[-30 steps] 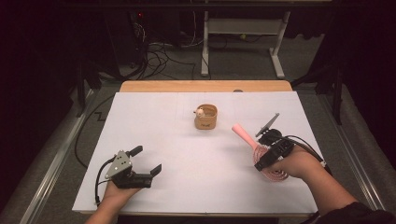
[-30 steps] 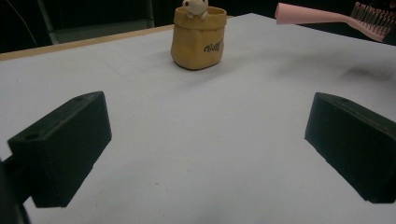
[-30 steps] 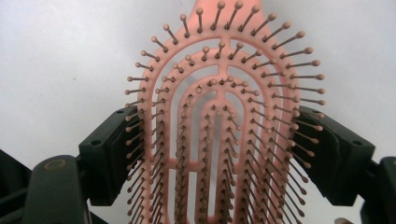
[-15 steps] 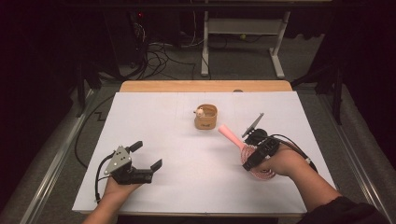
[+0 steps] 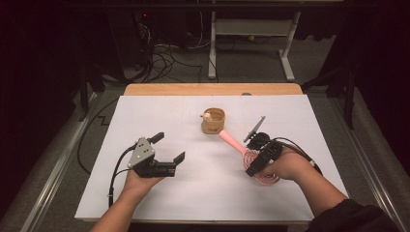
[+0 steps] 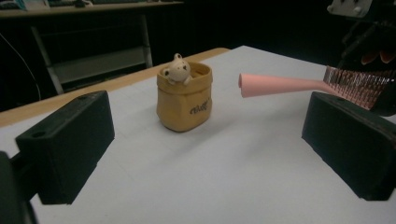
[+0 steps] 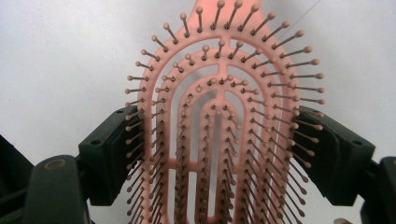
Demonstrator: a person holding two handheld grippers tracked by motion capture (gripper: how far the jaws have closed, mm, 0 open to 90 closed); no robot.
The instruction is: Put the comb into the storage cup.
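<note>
Table covering: a flat white sheet (image 5: 203,198) over a wooden tabletop, whose bare far edge borders a dark room with metal desk legs and floor cables. Right gripper (image 5: 257,155) pinches the oval head of the pink plastic vented hairbrush (image 5: 251,159) from both sides; the brush is carried clear of the sheet, its tapered handle pointing toward the small tan fabric pouch (image 5: 212,122) (a toy bear peeks over its rim). Left gripper (image 5: 167,152) rests near the front edge, jaws spread and holding nothing. Judged step: transport toward the pouch. Next move calls for aligning the handle tip over the opening, then lowering.
</note>
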